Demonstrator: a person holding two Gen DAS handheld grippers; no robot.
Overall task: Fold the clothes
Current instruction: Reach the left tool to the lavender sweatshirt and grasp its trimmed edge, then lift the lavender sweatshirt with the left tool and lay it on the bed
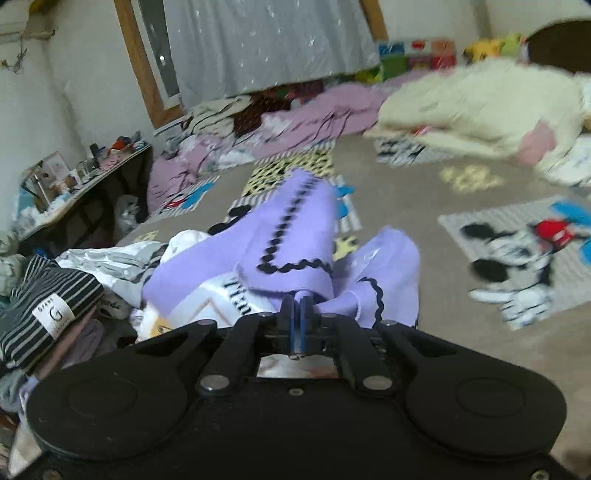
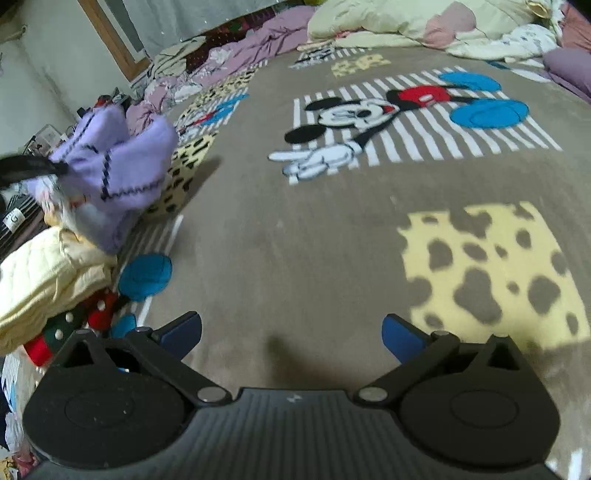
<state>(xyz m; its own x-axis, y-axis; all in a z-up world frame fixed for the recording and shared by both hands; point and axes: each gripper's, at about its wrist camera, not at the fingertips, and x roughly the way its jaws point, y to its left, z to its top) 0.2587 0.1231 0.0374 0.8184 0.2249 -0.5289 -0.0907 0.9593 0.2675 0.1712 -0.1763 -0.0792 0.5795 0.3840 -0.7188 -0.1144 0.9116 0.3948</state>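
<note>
Stretching across both views is the brown blanket [image 2: 295, 258], printed with cartoon mice, striped panels and yellow spotted patches, and it fills the centre and right of the frame. Along the top edge of the right wrist view sits a rumpled cream duvet [image 2: 388, 26], with mauve bedding [image 2: 258, 40] bunched to its left. In the left wrist view a grey curtain [image 1: 266, 40] hangs at the top centre, and a cluttered table [image 1: 85, 181] stands at the left edge.

Now the garment: a lilac garment [image 1: 291, 240] with black zigzag trim rises from the lower centre of the left wrist view, lifted off the blanket above a heap of clothes [image 1: 110, 266] at lower left. In the right wrist view it shows at the upper left, hanging over a cream quilted piece [image 2: 48, 273]. A folded striped item [image 1: 44, 306] with a white label lies at the far left.

The left tongs [image 1: 296, 306] are pressed together, pinching a fold of the lilac garment right at the tips, blue pads tight on the cloth. The right tongs [image 2: 291, 332] are spread wide at the bottom of their frame, blue pads well apart, nothing between them, only bare blanket beneath.
</note>
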